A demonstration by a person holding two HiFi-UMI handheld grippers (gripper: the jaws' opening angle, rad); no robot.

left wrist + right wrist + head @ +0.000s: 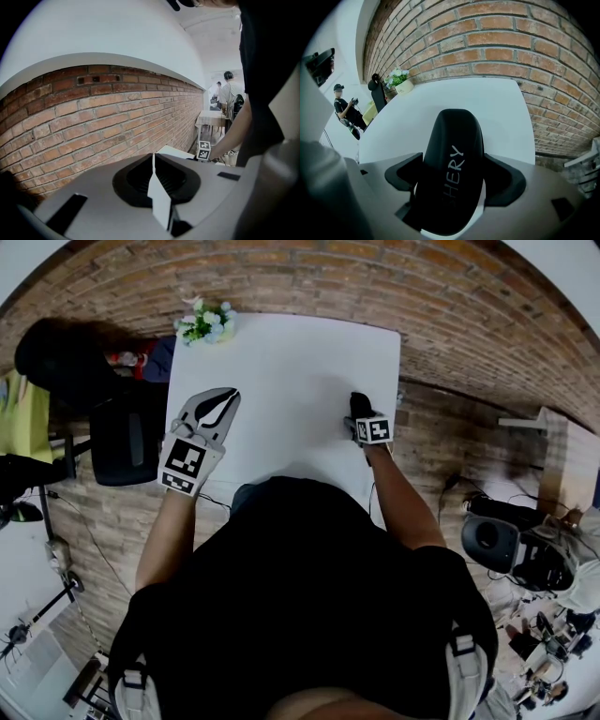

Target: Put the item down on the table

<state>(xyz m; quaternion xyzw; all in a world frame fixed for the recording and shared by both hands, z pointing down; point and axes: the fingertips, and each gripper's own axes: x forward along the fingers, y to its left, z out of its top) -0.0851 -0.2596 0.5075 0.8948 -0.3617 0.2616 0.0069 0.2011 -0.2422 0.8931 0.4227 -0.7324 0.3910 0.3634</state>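
Right gripper view showed the right gripper (455,179) clamped across the sides of the one black item (452,136), a smooth, rounded shell with white lettering, held over the single white table (440,93) near its right edge. It looked light and stiff but slick, so that mid-body grip on the narrow sides seemed soundest. The left gripper (153,171) was closed on nothing, and one flower pot (399,78) stood at the far corner.

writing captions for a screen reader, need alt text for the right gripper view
The right gripper is shut on a black rounded item with white lettering, held over a white table. Flowers stand at the table's far corner, brickwork lies beyond, and a person stands at far left.
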